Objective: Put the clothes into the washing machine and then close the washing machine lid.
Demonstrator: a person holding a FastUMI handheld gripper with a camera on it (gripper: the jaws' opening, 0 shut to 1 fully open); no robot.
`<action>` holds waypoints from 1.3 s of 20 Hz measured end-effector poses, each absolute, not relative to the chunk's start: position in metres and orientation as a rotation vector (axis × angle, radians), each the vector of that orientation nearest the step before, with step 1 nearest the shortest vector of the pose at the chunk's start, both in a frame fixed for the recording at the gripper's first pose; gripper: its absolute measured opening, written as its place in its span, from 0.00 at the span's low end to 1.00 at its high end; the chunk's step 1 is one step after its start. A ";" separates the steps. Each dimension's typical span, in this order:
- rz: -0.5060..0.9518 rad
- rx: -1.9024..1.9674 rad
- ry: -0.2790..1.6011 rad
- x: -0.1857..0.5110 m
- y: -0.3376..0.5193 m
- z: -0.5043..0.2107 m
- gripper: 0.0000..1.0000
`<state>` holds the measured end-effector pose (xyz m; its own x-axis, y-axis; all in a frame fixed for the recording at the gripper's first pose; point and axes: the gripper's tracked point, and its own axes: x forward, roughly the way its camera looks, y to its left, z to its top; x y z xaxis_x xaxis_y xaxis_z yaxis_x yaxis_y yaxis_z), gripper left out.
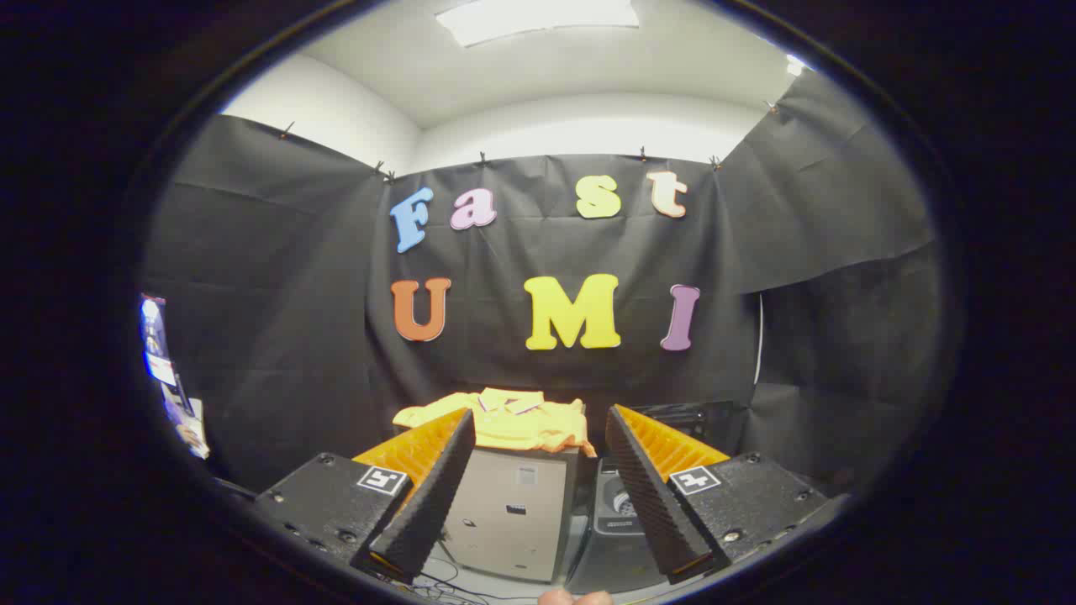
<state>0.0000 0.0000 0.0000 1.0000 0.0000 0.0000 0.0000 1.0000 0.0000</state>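
Claw [538, 496]: orange-backed, black-padded fingers spread wide, nothing between them, likely readied for a pick.
Folded yellow cotton shirt [508, 420]: lies beyond the fingertips on top of a grey box-like cabinet [513, 512], overhanging its front edge.
Dark washing machine [618, 512]: just beside the cabinet.

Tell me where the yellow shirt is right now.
In the gripper view, the yellow shirt lies folded on top of a grey cabinet, beyond the open gripper and just left of the washing machine, against the black cloth wall.
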 end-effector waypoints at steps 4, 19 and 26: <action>0.018 -0.035 0.012 -0.002 0.003 -0.004 0.98; -0.052 0.015 0.043 0.000 0.006 -0.002 0.98; -0.079 0.012 0.080 0.017 0.031 -0.005 0.98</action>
